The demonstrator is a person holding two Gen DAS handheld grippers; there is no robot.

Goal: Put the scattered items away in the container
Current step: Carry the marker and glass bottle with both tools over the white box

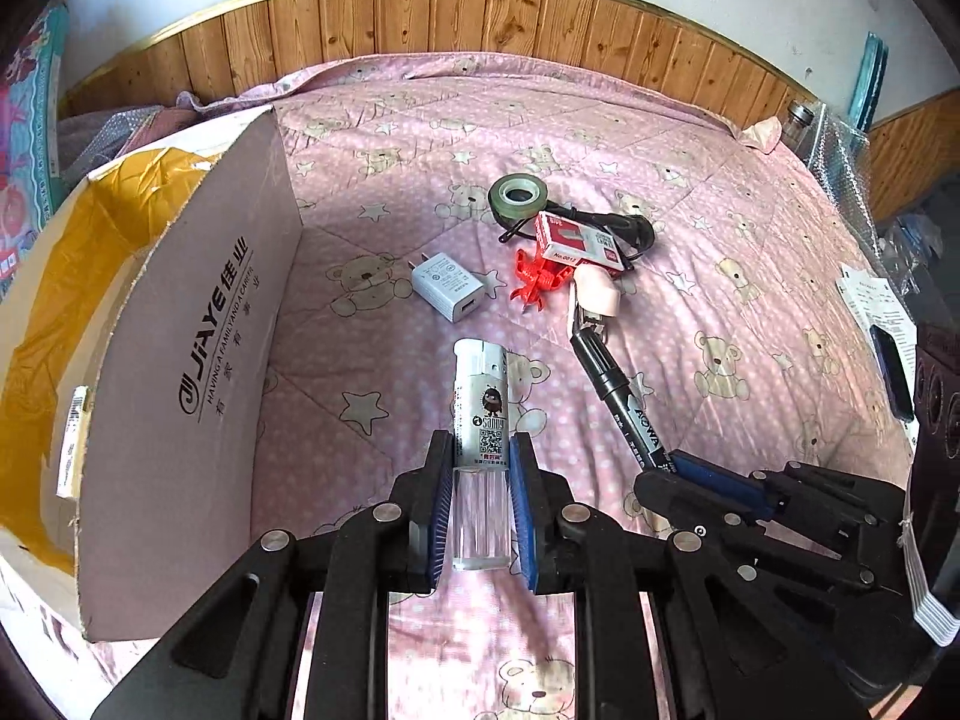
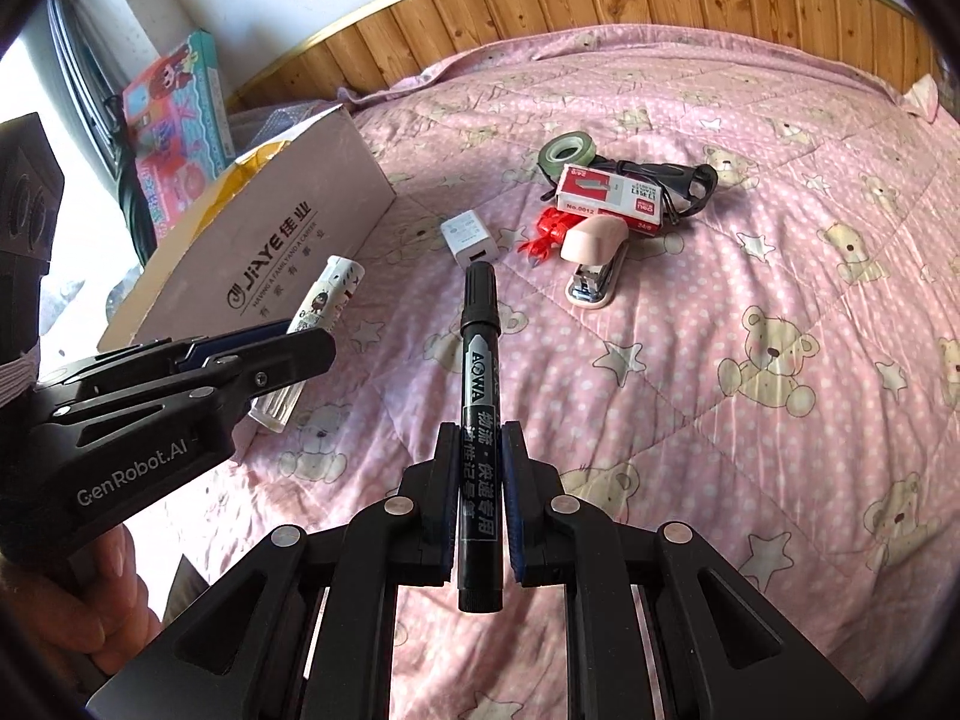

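My left gripper (image 1: 480, 450) is shut on a white lighter (image 1: 482, 402) with a clear base, held above the pink bedspread just right of the open cardboard box (image 1: 198, 360). My right gripper (image 2: 480, 444) is shut on a black marker (image 2: 478, 372) that points away along the fingers. Further back on the bed lie a white charger (image 1: 447, 287), a green tape roll (image 1: 517, 197), a red staple box (image 1: 579, 240), a red clip (image 1: 534, 279), a pink stapler (image 2: 597, 264) and a black cable (image 2: 678, 180). The left gripper also shows in the right wrist view (image 2: 312, 342).
The box (image 2: 264, 258) stands at the bed's left side, its flap upright and yellow lining inside. A wooden headboard (image 1: 480, 12) runs along the far edge. A toy carton (image 2: 180, 114) leans by the wall at left. Papers and a phone (image 1: 894, 372) lie at the right.
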